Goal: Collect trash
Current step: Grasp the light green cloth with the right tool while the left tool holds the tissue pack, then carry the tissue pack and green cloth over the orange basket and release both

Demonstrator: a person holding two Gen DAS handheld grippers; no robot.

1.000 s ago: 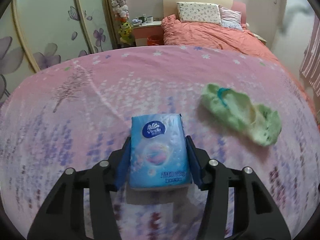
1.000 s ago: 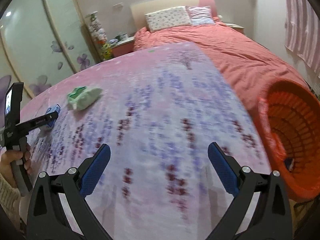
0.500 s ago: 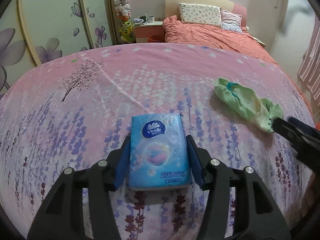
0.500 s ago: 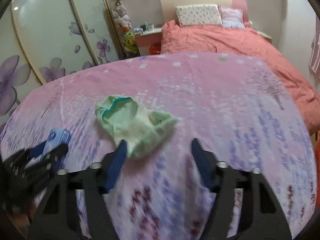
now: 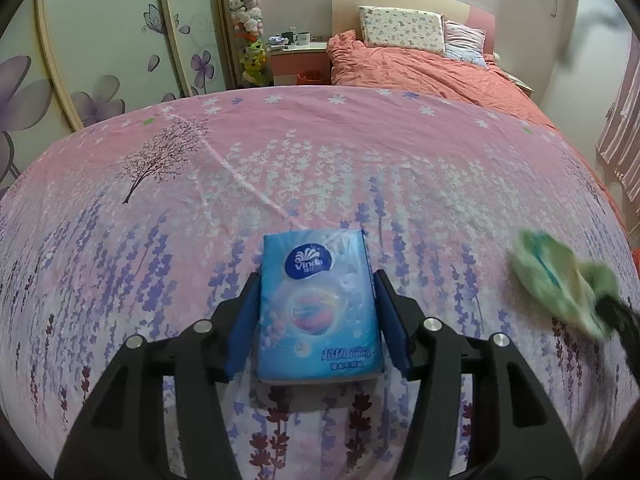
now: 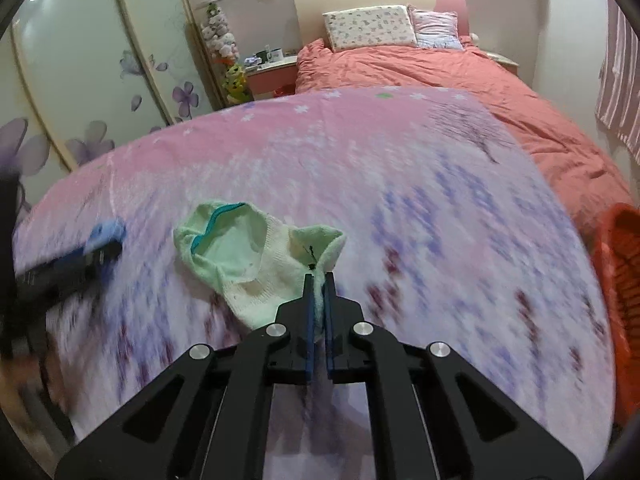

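Observation:
A blue Vinda tissue pack [image 5: 318, 308] is clamped between the blue pads of my left gripper [image 5: 316, 276], just over the pink floral bedspread [image 5: 320, 160]. A pale green sock [image 6: 248, 264] lies crumpled on the bedspread. My right gripper [image 6: 318, 280] is shut on the sock's near right edge, with cloth pinched between its pads. In the left wrist view the sock [image 5: 556, 280] shows blurred at the right, the dark right gripper [image 5: 624, 320] at its end. In the right wrist view the left gripper [image 6: 68, 268] and the pack [image 6: 106, 232] are a blur at the left.
An orange plastic basket [image 6: 620, 272] stands at the bed's right edge. Beyond the bedspread lie a coral duvet [image 6: 440, 76] and pillows [image 6: 368, 28]. A bedside table [image 5: 300, 56] and plush toys [image 5: 248, 12] stand by the floral wardrobe doors.
My right gripper swung left from beside the basket to the sock and closed from wide open onto its edge. The left gripper kept its hold on the tissue pack.

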